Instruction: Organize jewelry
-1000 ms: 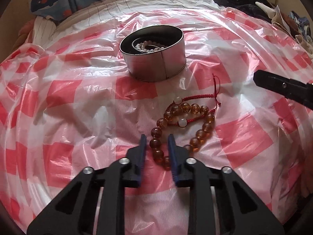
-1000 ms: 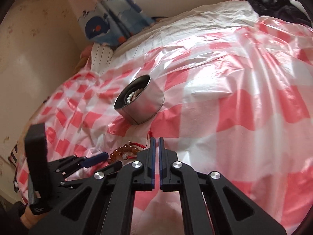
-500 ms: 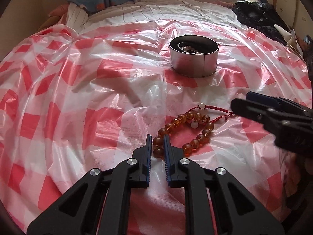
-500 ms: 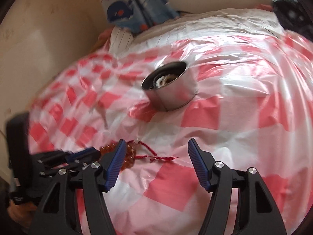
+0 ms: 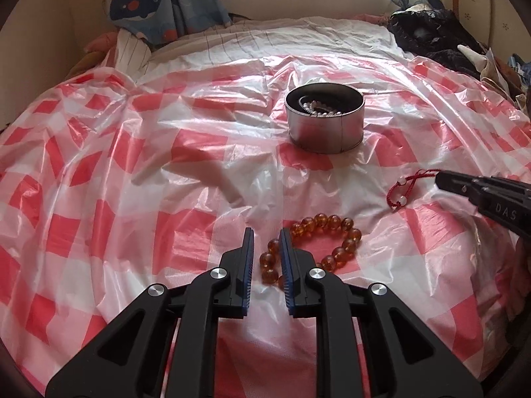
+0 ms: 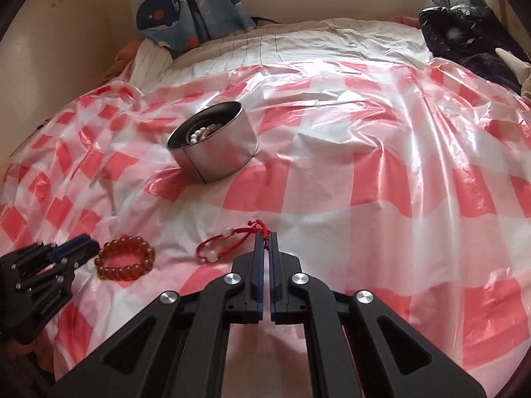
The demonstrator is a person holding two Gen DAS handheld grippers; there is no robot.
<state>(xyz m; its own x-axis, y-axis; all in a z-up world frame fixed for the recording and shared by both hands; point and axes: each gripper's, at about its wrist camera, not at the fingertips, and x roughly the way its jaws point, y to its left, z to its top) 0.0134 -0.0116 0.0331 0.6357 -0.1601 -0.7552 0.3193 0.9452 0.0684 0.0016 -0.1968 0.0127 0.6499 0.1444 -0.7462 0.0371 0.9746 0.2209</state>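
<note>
An amber bead bracelet (image 5: 332,232) (image 6: 126,258) lies on the red-and-white checked plastic sheet (image 5: 166,199). My left gripper (image 5: 265,232) (image 6: 83,247) straddles its near-left beads; the jaws are opening and a gap shows beside the beads. A red cord bracelet (image 5: 401,189) (image 6: 215,248) with white beads lies to the right, apart from the amber one. My right gripper (image 6: 265,234) (image 5: 439,177) is closing, and its nearly touching pads pinch the cord's knotted end. A round metal tin (image 5: 325,132) (image 6: 219,159) behind holds a pearl strand (image 5: 318,107).
The plastic sheet covers a bed with a white striped sheet (image 5: 265,39) at the back. A whale-print curtain (image 5: 149,3) hangs at the back left. Dark clothing (image 5: 428,36) is piled at the back right. A wall runs along the left.
The right gripper opened wide, then closed on the red cord and drew that bracelet to the right, off the amber one. The left jaws have parted slightly around the amber beads.
</note>
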